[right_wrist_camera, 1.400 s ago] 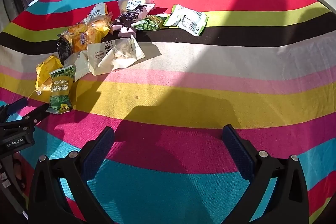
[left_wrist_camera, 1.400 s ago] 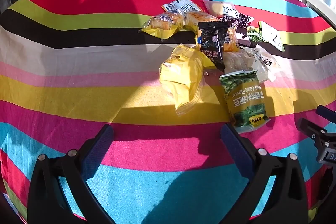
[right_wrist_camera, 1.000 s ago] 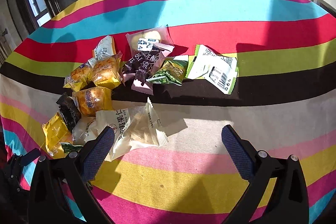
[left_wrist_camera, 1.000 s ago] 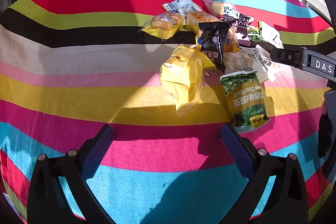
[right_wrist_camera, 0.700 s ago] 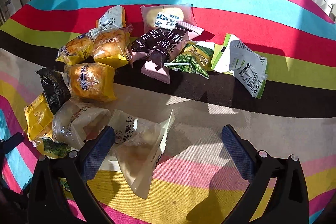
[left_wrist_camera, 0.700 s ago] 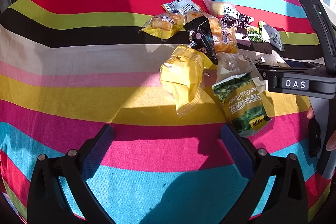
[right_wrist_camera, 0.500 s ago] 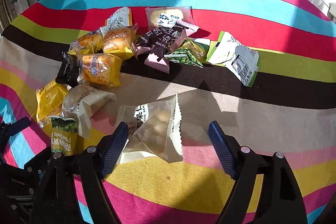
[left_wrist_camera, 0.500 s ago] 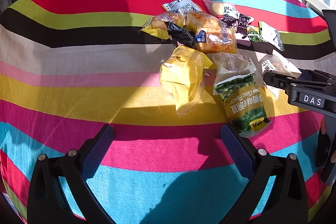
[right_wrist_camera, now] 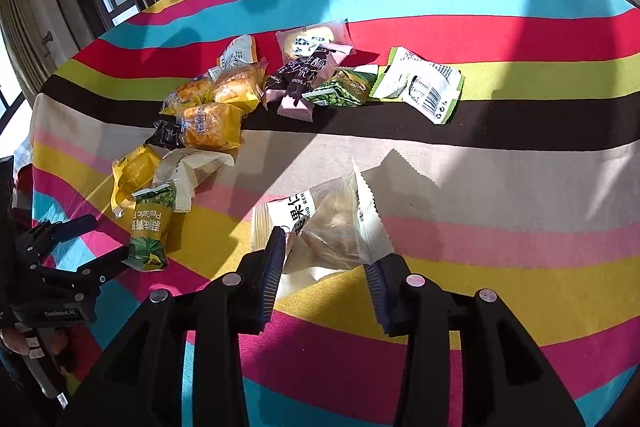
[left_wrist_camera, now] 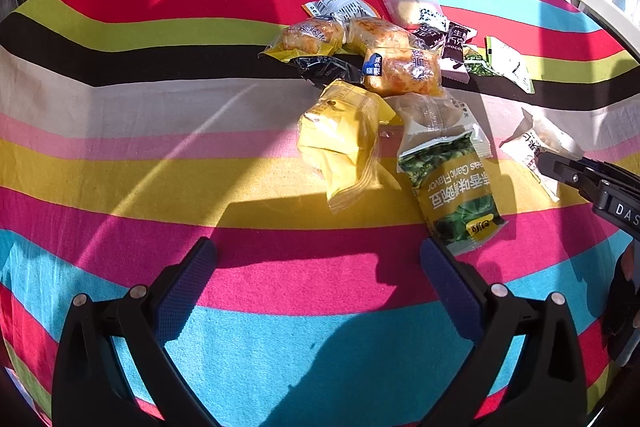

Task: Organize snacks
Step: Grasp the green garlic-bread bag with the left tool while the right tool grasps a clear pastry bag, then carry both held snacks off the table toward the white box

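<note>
While the left gripper [left_wrist_camera: 316,279] hovers low over the striped tablecloth [left_wrist_camera: 120,107] with its fingers spread wide and nothing between them, the right gripper [right_wrist_camera: 324,267] has its fingers closed in against a clear-and-white pastry packet [right_wrist_camera: 324,223], pinching it at its near end. That packet sits apart from the other snacks, probably so it can be sorted on its own. Most snacks lie in a loose cluster further off: a yellow cake packet [left_wrist_camera: 340,143] beside a green pea packet [left_wrist_camera: 452,187], orange bread rolls [left_wrist_camera: 400,71] behind them, then chocolate bars [right_wrist_camera: 304,75] and a white-and-green sachet [right_wrist_camera: 424,83]. The left gripper faces the yellow and green packets, seemingly ready to take one.
</note>
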Available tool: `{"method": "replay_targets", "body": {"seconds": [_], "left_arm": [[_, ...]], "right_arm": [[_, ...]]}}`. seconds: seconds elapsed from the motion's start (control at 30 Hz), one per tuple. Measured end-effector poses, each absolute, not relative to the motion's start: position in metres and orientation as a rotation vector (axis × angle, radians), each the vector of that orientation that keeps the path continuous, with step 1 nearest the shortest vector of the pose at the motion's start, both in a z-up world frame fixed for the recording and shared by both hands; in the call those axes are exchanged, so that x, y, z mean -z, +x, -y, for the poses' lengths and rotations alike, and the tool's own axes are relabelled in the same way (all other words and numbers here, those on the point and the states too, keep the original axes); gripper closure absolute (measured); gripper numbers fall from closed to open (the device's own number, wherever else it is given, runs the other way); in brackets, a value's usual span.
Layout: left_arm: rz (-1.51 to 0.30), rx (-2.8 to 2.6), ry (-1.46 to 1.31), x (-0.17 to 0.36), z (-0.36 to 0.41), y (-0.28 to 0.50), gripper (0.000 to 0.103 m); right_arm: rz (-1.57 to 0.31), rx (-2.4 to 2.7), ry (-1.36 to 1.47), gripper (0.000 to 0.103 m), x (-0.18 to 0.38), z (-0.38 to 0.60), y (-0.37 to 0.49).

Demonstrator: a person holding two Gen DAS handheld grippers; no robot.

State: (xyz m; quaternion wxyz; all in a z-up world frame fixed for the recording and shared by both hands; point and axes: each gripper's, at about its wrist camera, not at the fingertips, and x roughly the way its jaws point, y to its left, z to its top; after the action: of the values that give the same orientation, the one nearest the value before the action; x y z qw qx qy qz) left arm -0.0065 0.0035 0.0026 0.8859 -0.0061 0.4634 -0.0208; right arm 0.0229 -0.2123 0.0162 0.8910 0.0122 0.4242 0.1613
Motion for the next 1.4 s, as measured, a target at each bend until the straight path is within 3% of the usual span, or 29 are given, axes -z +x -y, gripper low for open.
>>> {"method": "replay_targets", "body": {"seconds": [0.2, 0.43, 0.53, 0.6, 0.77, 1.17, 1.4], "left_arm": [[-0.909, 0.136, -0.167, -0.015, 0.009, -0.019, 0.001], [-0.918, 0.04, -0.053, -0.007, 0.057, 0.009, 0.003], [-0.937, 0.026, -0.004, -0.003, 0.061, 0.014, 0.018], [-0.911, 0.023, 0.042, -0.003, 0.065, 0.008, 0.044], [-0.885, 0.083, -0.066, -0.007, 0.047, -0.002, 0.049], [-0.851, 0.095, -0.215, -0.008, 0.027, -0.007, 0.049], [-0.712, 0.075, -0.284, -0.024, 0.01, -0.03, 0.049]], "right_arm": [[-0.878, -0.356, 0.107, 0.069, -0.016, 0.223, 0.026], [-0.835, -0.347, 0.21, 0.071, -0.019, 0.241, 0.022], [-0.831, -0.35, 0.222, 0.071, -0.019, 0.241, 0.021], [-0.83, -0.352, 0.225, 0.071, -0.02, 0.241, 0.021], [-0.813, -0.361, 0.236, 0.071, -0.022, 0.242, 0.018], [-0.807, -0.392, 0.249, 0.072, -0.023, 0.242, 0.019], [-0.798, -0.443, 0.216, 0.074, -0.027, 0.236, 0.013]]}}
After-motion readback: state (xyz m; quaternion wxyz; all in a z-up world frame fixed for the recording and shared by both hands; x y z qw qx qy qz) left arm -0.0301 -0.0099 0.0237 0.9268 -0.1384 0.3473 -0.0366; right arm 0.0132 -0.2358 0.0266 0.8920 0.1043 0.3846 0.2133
